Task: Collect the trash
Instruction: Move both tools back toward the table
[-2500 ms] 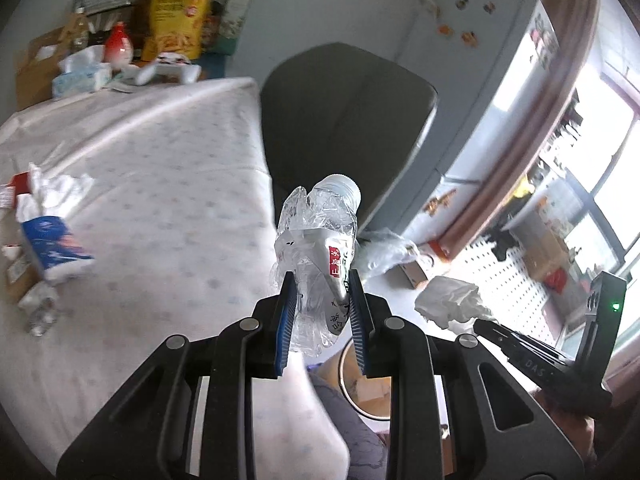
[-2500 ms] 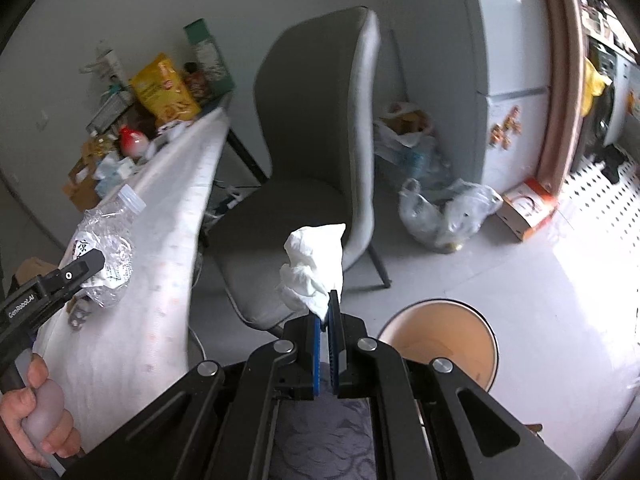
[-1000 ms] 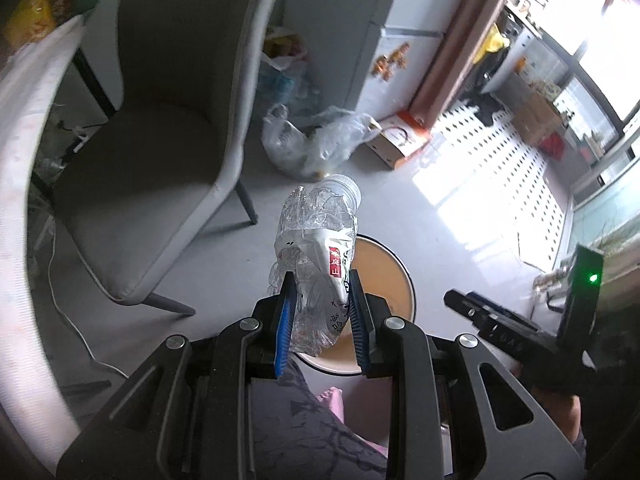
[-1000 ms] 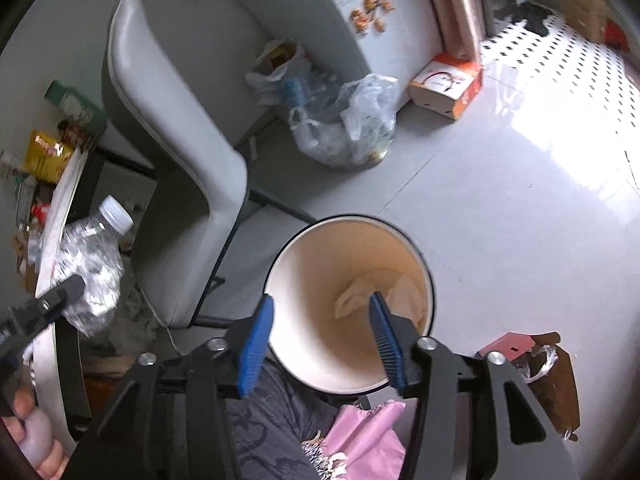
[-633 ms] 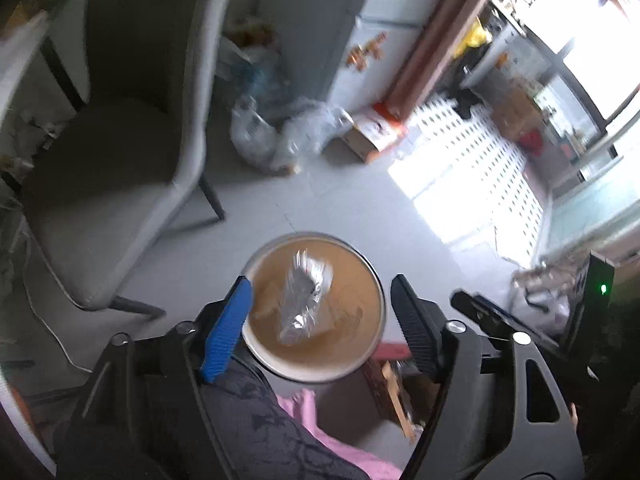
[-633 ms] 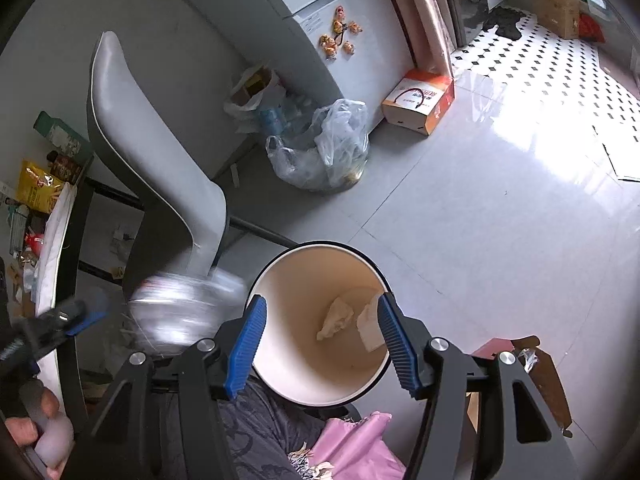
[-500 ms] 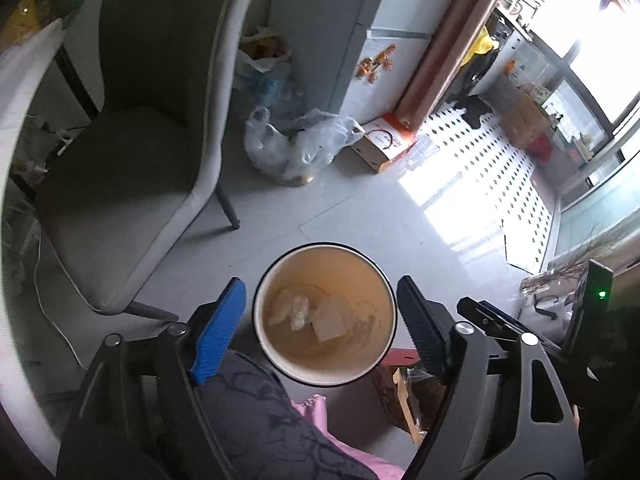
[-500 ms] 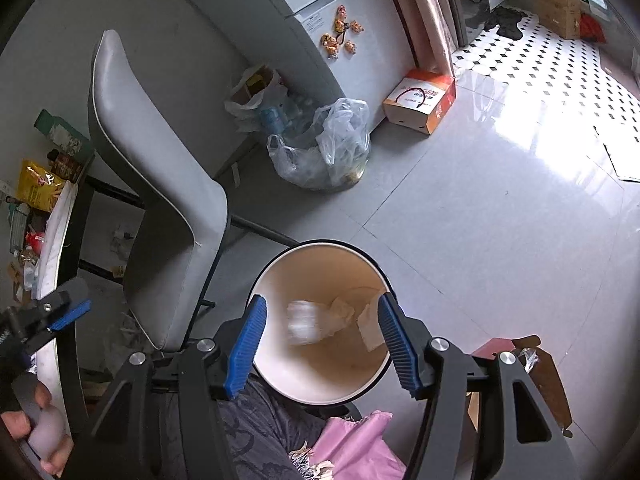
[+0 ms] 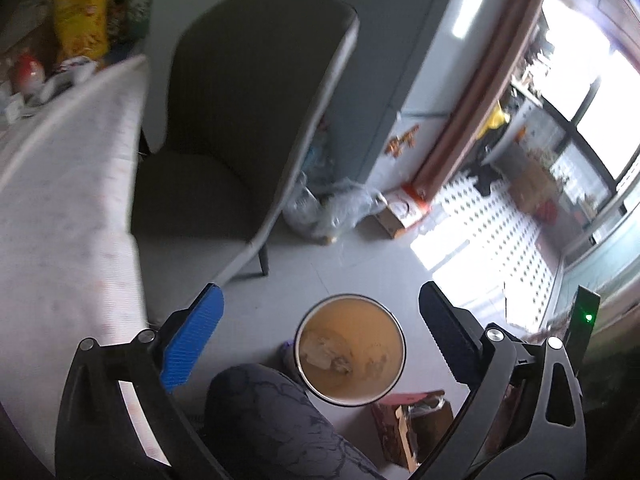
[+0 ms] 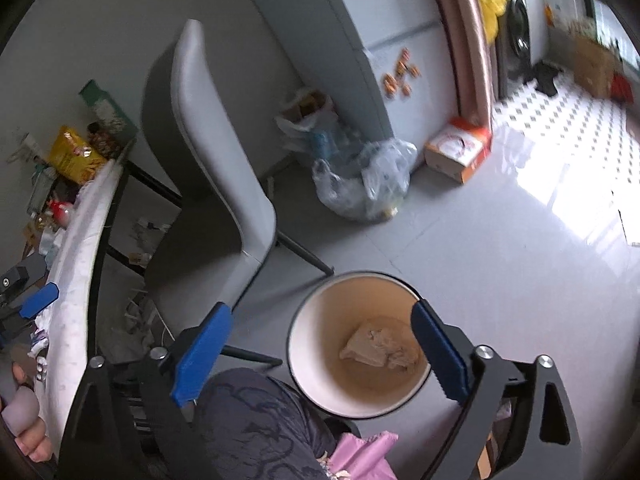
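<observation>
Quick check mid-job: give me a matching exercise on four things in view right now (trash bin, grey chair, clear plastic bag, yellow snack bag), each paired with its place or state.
Things:
1. trash bin
2. grey chair
3. clear plastic bag
4. yellow snack bag

Places or states:
A. on the cluttered far end of the table
B. on the floor near the fridge, full
C. round, open-topped, crumpled trash at the bottom
D. empty seat, beside the table

Pairs: 1-C, 2-D, 3-B, 4-A
</observation>
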A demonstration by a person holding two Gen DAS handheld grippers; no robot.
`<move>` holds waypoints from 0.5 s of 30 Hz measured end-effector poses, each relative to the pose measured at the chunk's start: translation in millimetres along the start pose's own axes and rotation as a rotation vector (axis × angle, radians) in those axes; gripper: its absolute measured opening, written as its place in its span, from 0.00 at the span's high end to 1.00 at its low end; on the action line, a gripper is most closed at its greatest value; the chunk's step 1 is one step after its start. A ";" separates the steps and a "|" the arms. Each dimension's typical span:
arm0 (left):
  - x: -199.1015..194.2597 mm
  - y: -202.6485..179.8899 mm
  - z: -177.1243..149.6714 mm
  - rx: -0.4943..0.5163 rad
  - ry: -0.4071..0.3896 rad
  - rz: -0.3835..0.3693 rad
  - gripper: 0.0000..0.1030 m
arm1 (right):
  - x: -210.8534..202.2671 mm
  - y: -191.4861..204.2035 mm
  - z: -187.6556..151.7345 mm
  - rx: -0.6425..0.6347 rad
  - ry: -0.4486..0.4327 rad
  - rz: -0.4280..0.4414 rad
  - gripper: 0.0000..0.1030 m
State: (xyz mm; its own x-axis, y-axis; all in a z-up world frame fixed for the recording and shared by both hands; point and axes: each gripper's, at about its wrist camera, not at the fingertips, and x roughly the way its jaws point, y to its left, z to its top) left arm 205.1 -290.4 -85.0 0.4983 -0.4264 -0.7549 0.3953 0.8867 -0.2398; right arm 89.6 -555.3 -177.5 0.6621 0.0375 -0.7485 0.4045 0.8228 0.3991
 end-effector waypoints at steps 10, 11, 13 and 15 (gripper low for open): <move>-65.6 54.3 -3.1 -0.114 -0.147 0.014 0.06 | -28.6 80.7 3.7 -0.124 -0.061 0.057 0.07; -74.1 61.2 -2.8 -0.126 -0.164 0.018 0.06 | -32.2 90.4 3.5 -0.137 -0.069 0.065 0.07; -87.8 72.3 -5.1 -0.141 -0.203 0.033 0.06 | -37.7 105.7 2.5 -0.155 -0.081 0.079 0.07; -100.5 81.0 -8.6 -0.148 -0.244 0.057 0.06 | -42.3 119.8 0.4 -0.174 -0.089 0.093 0.07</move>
State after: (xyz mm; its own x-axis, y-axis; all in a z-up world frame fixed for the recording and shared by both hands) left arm 180.4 -174.2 -33.8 0.6945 -0.3901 -0.6046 0.2538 0.9191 -0.3014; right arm 110.3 -458.5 -97.9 0.7477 0.0744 -0.6598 0.2292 0.9037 0.3616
